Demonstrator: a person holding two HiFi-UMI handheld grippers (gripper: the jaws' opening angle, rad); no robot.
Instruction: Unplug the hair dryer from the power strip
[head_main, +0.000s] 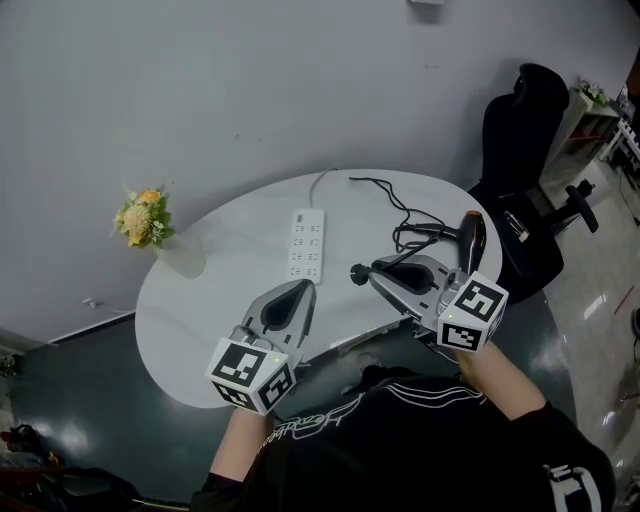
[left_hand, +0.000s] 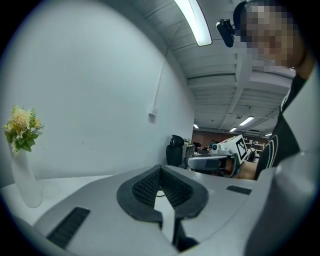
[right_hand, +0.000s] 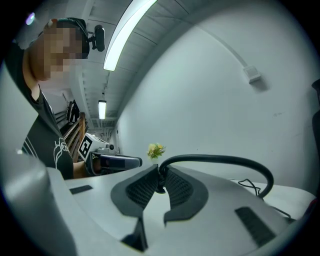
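The white power strip (head_main: 307, 243) lies in the middle of the round white table (head_main: 200, 320). At the table's right edge lies the black hair dryer (head_main: 471, 240). Its black cable (head_main: 405, 225) runs to a black plug (head_main: 358, 272), which my right gripper (head_main: 372, 272) is shut on, held to the right of the strip and apart from it. In the right gripper view the cable (right_hand: 225, 161) arcs out from between the pads of the right gripper (right_hand: 160, 176). My left gripper (head_main: 303, 288) hovers just in front of the strip, shut and empty, and the left gripper view shows the left gripper (left_hand: 160, 172) closed.
A vase of yellow flowers (head_main: 150, 225) stands at the table's left edge. The strip's white cord (head_main: 320, 183) runs off the far edge toward the wall. A black office chair (head_main: 520, 140) stands beyond the table at the right.
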